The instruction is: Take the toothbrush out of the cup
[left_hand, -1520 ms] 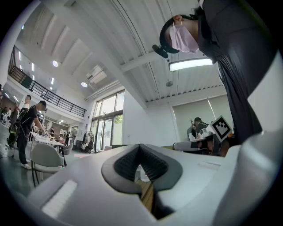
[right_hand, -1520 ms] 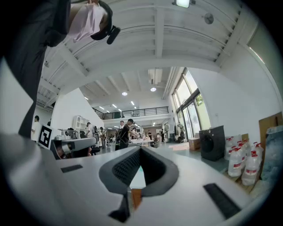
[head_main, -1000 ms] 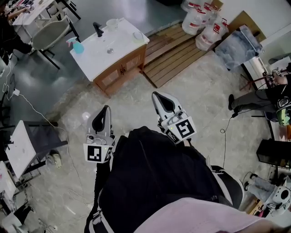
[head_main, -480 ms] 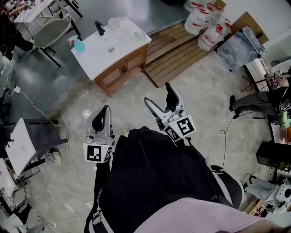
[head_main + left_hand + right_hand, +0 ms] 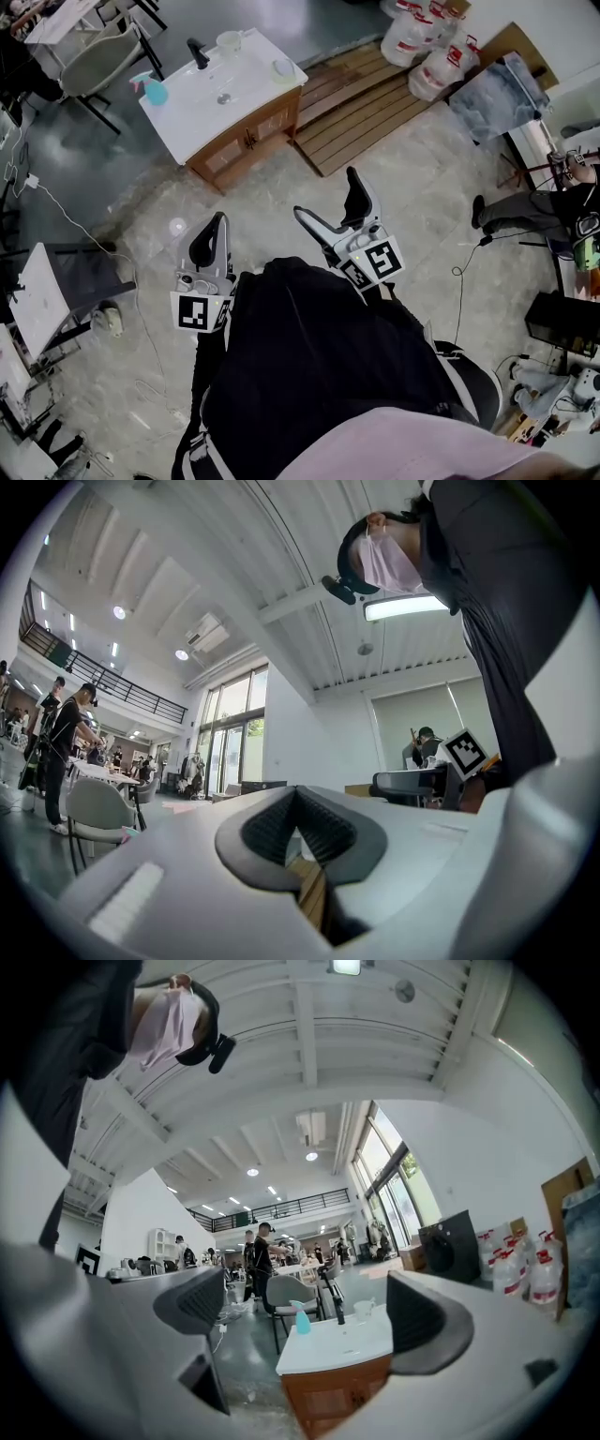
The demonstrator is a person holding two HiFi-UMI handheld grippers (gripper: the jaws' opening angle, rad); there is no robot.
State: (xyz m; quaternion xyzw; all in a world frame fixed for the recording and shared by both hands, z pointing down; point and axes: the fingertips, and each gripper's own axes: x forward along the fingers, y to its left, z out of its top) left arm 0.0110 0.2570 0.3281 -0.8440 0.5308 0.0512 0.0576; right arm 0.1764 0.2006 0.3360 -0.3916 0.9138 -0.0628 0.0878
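Pale stone floor (image 5: 281, 202) is spreading out beneath us. We are holding the left hand-held gripper (image 5: 217, 223) in the lower left of the head view, its jaws pressing together with nothing between them. We are holding the right hand-held gripper (image 5: 325, 192) near the centre, and its jaws are opening, standing wide apart with nothing between them. Well beyond both, in the upper left, the bench (image 5: 202, 108) is standing with its white top and wooden doors. The cup (image 5: 230, 42) is sitting at the far edge of that top, just beside a black tap (image 5: 198, 54), with a blue spray bottle (image 5: 155, 92) standing nearer the left corner. The toothbrush is showing too small for us to be making it out. Farther right, a wooden pallet (image 5: 361, 98) is lying on the floor, with water jugs (image 5: 422, 42) standing behind it.
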